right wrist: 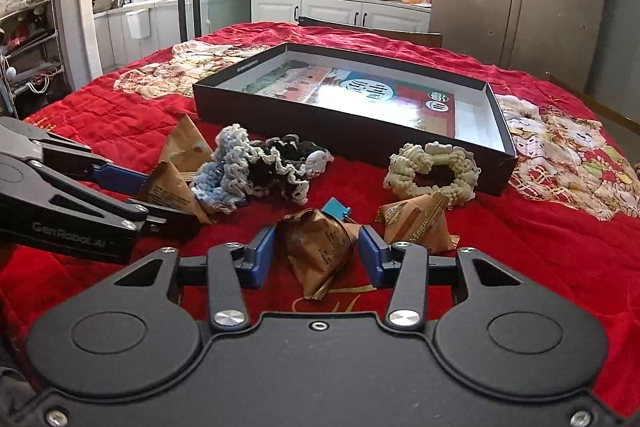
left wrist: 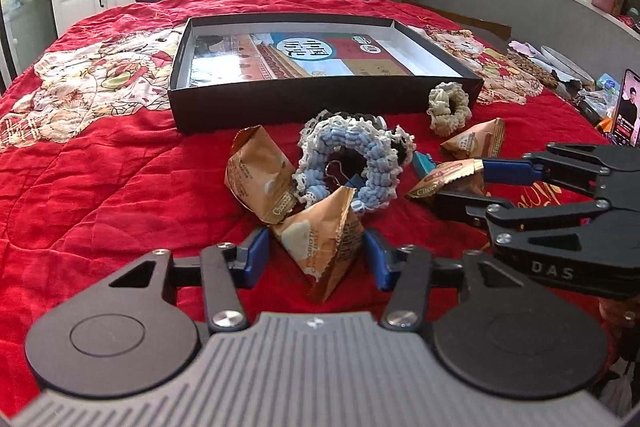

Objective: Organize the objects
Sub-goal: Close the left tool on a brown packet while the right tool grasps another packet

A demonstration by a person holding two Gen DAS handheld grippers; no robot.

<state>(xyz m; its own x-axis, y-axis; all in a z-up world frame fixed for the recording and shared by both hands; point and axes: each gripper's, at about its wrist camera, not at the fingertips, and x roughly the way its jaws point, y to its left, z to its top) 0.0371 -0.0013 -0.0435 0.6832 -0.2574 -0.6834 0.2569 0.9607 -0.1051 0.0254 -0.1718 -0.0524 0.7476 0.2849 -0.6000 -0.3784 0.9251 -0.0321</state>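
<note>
Sorting is judged barely begun: the black box (left wrist: 320,107) ahead of both sets of fingers holds only its printed card, none of the loose items.

The left gripper (left wrist: 316,251) is set around a brown triangular snack packet (left wrist: 316,247). Its blue pads sit at either side of the packet, seemingly touching, but a firm clamp cannot be confirmed.

The right gripper (right wrist: 318,247) is set likewise around a second brown packet (right wrist: 320,247), pads at its flanks, a pinch likely.

Still left on the red cloth (left wrist: 100,167): another packet (left wrist: 256,171) and the blue crochet scrunchie (left wrist: 352,163) just beyond the left fingers, the cream scrunchie (right wrist: 432,167) and a packet (right wrist: 416,223) beyond the right fingers, and a teal binder clip (right wrist: 336,209) just ahead of them.
</note>
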